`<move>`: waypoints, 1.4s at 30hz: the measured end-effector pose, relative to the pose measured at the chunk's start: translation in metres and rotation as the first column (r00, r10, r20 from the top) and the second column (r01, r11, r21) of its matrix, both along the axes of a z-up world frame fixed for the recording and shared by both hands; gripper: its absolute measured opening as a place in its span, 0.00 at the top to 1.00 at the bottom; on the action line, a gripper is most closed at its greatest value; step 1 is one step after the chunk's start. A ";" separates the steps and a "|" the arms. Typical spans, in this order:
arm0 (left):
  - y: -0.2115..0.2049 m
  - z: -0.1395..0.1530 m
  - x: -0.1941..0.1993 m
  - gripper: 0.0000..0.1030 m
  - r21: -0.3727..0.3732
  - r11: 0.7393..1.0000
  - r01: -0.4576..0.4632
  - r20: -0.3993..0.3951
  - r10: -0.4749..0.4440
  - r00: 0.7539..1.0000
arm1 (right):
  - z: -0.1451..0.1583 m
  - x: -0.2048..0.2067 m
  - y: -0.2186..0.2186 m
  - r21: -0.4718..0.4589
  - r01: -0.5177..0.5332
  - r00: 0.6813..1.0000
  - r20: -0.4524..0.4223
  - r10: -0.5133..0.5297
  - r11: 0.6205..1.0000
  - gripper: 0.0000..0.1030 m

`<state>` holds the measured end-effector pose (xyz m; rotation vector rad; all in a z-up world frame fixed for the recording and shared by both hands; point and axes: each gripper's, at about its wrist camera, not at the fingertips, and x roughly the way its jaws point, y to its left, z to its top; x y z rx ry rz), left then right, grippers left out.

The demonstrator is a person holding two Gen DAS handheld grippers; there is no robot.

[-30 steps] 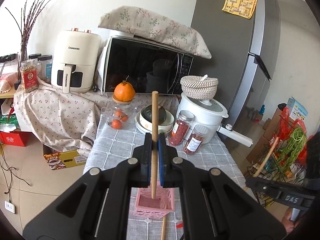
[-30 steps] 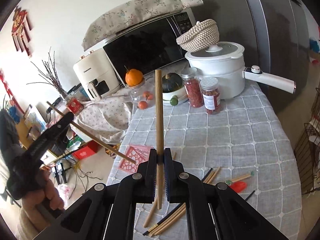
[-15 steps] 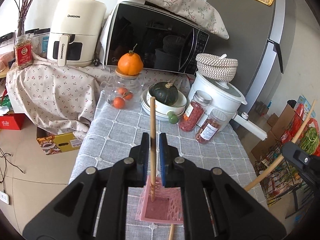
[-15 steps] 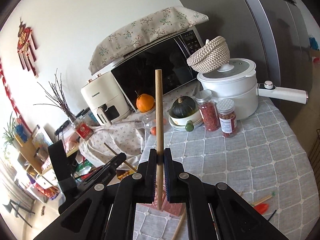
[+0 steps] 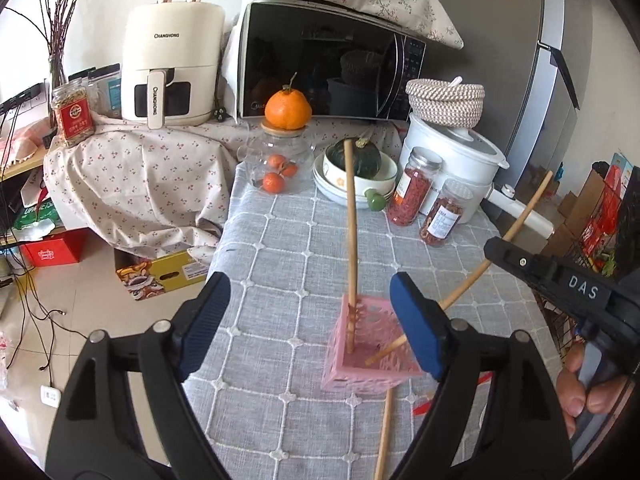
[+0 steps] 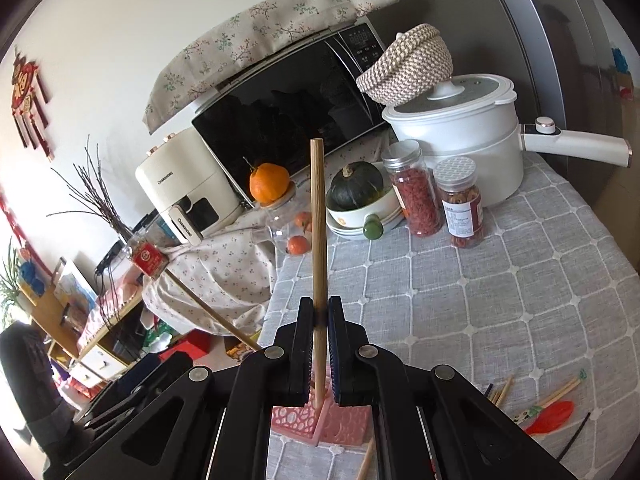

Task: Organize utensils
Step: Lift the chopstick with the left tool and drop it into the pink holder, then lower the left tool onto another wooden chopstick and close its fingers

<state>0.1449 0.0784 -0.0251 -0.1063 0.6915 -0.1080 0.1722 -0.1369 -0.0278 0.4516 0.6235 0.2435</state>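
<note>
I log these finishes: chopstick (image 6: 319,240), pale matt wood. Basket (image 5: 370,354), pink perforated plastic. Tablecloth (image 5: 280,248), grey woven cloth with white stitched grid. Microwave (image 5: 328,60) door, glossy black. Pot (image 6: 460,128), smooth white. Jars (image 6: 416,196), clear with metal lids. My gripper pads (image 5: 204,320), ribbed blue.

A pink basket (image 5: 370,354) with lace-like cut-outs sits on a grey tablecloth (image 5: 288,248) crossed by a white grid. At twelve o'clock from it stands an orange fruit (image 5: 288,110); at ten o'clock, a cream air fryer (image 5: 172,64) on white cloth (image 5: 140,184) dotted with red sprigs.
</note>
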 end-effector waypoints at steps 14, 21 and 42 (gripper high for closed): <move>-0.002 -0.027 -0.005 0.19 -0.021 0.998 0.053 -0.186 -0.056 0.981 | 0.008 -0.006 -0.002 -0.017 -0.055 0.998 -0.024 0.054 0.998 0.47; -0.022 -0.040 -0.015 0.19 0.008 0.992 0.125 -0.254 -0.119 0.960 | 0.030 -0.035 -0.039 -0.067 -0.050 0.999 -0.025 0.048 0.997 0.36; -0.088 -0.119 -0.009 0.72 -0.045 0.951 0.307 -0.458 -0.293 0.839 | -0.056 -0.055 -0.101 -0.194 -0.041 0.903 -0.427 -0.047 0.980 0.32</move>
